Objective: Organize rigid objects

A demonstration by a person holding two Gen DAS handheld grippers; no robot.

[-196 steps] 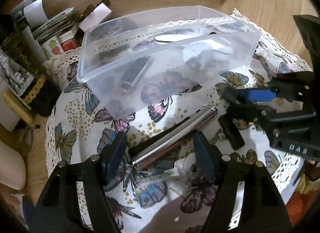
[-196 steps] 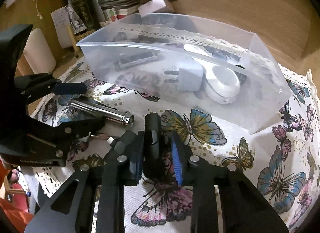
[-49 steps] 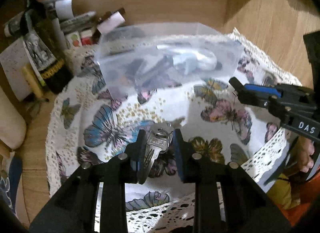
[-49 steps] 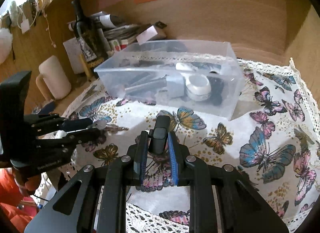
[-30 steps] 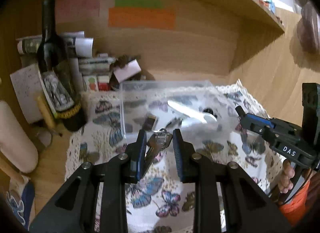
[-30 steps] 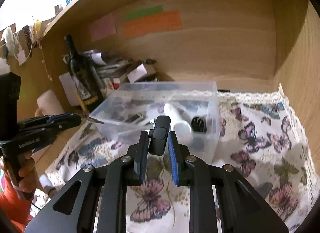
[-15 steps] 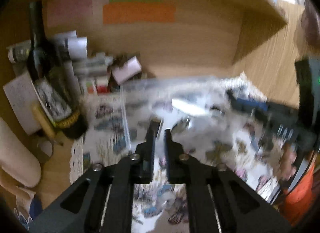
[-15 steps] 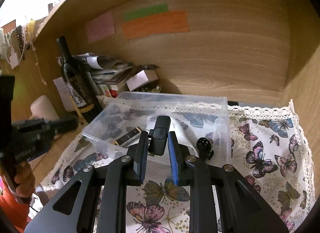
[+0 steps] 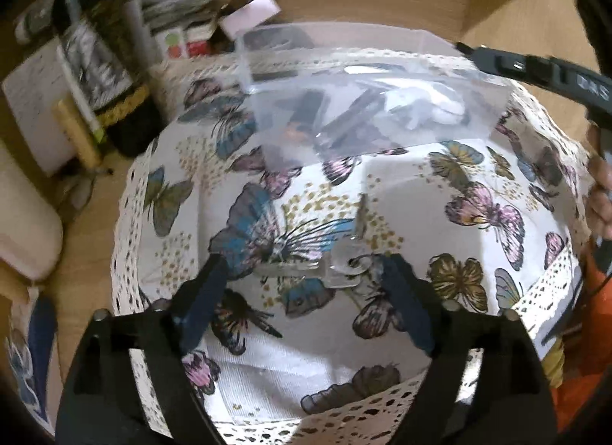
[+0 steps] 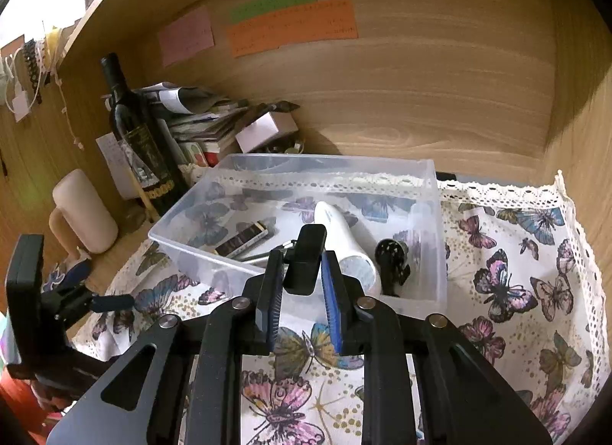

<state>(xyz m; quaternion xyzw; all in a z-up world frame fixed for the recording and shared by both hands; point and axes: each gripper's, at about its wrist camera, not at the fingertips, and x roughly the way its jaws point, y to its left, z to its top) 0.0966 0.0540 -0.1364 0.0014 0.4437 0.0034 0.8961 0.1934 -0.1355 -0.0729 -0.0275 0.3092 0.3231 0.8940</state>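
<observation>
Black angular frames on both tools: the left gripper point(image 9: 306, 284) shows dark blue pads, the right gripper point(image 10: 302, 288) bright blue ribbed ones and silver screws.

- The butterfly cloth point(image 10: 516, 292) lies bare across the right half of the right wrist frame, open room between the clear plastic box point(image 10: 440, 254) and the wooden side wall point(image 10: 585, 139).
- At left of that frame a wine bottle point(image 10: 134, 139), stacked papers point(image 10: 199, 116) and a cream cylinder point(image 10: 84, 211) crowd the box's left side.
- The wooden back wall point(image 10: 420, 82) stands close behind the box.
- The box top is open; a white dryer-like object point(image 10: 344, 242) fills its middle.
</observation>
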